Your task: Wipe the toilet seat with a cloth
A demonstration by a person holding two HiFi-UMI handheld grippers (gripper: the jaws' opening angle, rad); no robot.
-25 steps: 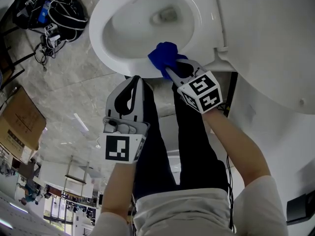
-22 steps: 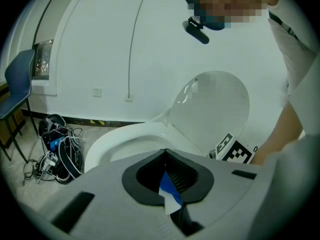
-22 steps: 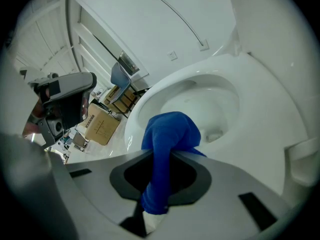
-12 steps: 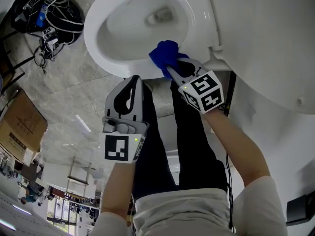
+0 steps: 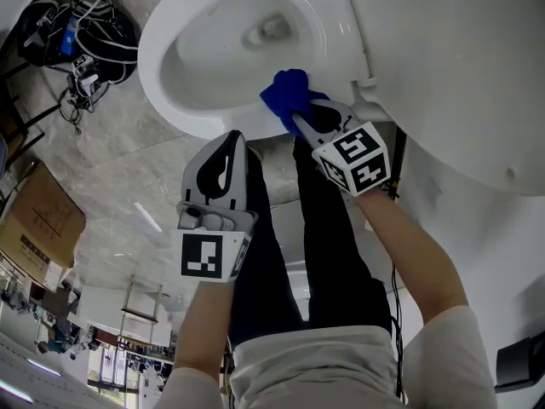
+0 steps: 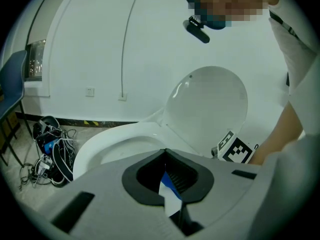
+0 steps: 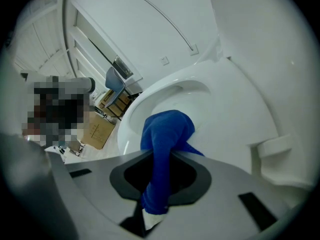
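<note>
The white toilet seat (image 5: 170,100) rings the bowl, and its lid (image 5: 460,58) is raised. A blue cloth (image 5: 288,95) lies pressed on the near part of the seat, close to the hinge. My right gripper (image 5: 308,119) is shut on this cloth. In the right gripper view the cloth (image 7: 165,134) bulges out past the right gripper (image 7: 162,153) onto the seat (image 7: 235,114). My left gripper (image 5: 232,140) hangs just off the rim's near edge, shut and holding nothing. The left gripper view shows the left gripper (image 6: 164,151) with its tips touching, and the seat (image 6: 115,139) and lid (image 6: 210,104) beyond.
A tangle of black cables (image 5: 77,24) lies on the marble floor left of the bowl, also in the left gripper view as cables (image 6: 50,149). A cardboard box (image 5: 38,220) stands further left. The person's dark trouser legs (image 5: 324,254) are below the grippers.
The right gripper has slid the blue cloth a little along the seat toward the hinge side. The left gripper has stayed where it was.
</note>
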